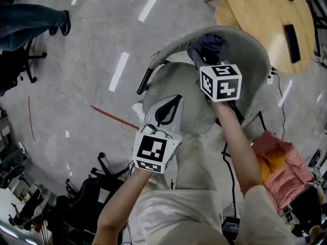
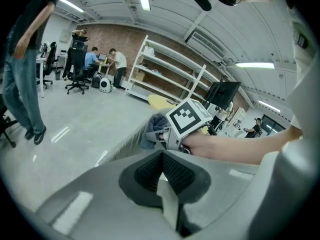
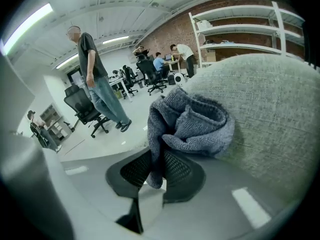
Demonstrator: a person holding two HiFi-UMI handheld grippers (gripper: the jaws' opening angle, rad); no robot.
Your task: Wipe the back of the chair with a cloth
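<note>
Knitted grey cloth (image 3: 192,124) pinched in right gripper (image 3: 155,171), curved fabric chair back (image 3: 270,109), left gripper (image 2: 162,171) closed, empty

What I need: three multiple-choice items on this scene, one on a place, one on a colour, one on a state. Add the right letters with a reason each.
1. Where is the cloth?
A. on the seat
B. on the floor
C. against the top of the chair's back

2. What colour is the cloth?
A. grey-blue
B. red
C. yellow

3. How is the left gripper?
A. wide open
B. shut, with nothing in it
C. shut on the cloth

Key:
1 C: the head view shows the right gripper holding it against that upper edge.
2 A: the right gripper view shows a grey-blue knit.
3 B: in the left gripper view its jaws meet with nothing between them.
</note>
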